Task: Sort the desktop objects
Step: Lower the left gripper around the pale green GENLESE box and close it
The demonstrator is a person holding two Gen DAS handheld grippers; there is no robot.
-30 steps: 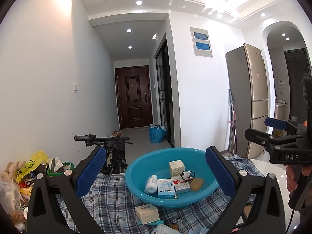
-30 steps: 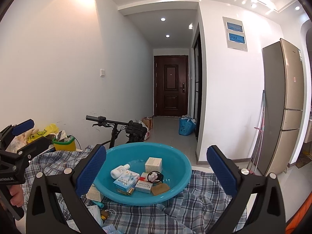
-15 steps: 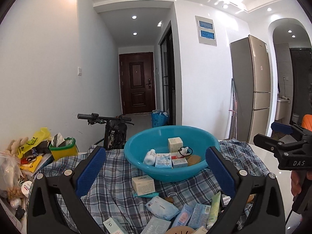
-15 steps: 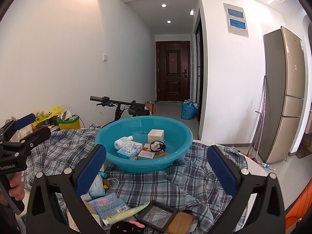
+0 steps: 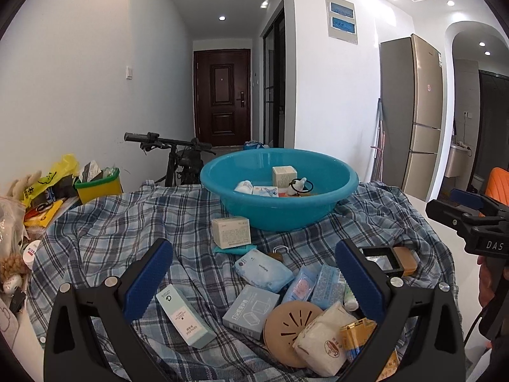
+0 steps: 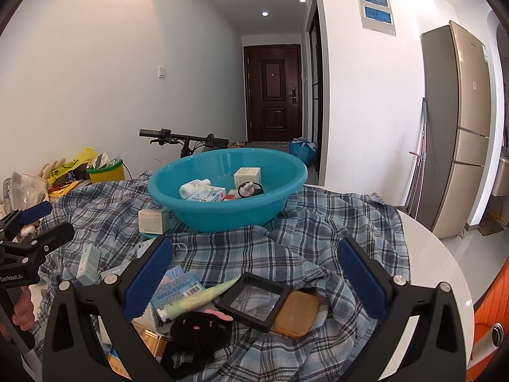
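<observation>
You're between picks: both tools hover over the clutter w/ nothing held. Left hand-held gripper (image 5: 254,283) has its jaws wide apart, and so does the right hand-held gripper (image 6: 254,273).

The blue basin (image 5: 318,216) sits at the far side of the worktop on the plaid cloth (image 5: 127,222) and already holds a few things, e.g. a small white bottle (image 6: 194,187) and a cream box (image 6: 247,175). Plenty is left outside it, so I'd judge the sort as early on.

Nearest to your left tool: a tall mint box (image 5: 184,320), a grey carton (image 5: 251,312) and a soft blue pack (image 5: 263,270). A cream carton (image 5: 231,231) stands just beside the basin.

Under the right tool: a black frame (image 6: 254,299) touching a wooden lid (image 6: 297,313), a green tube (image 6: 203,297), and a black plush item (image 6: 200,329).

Next: pick one item, tip down, straddle it across its narrow side, then close. The flat frame and lid look awkward; boxes probably easier.
</observation>
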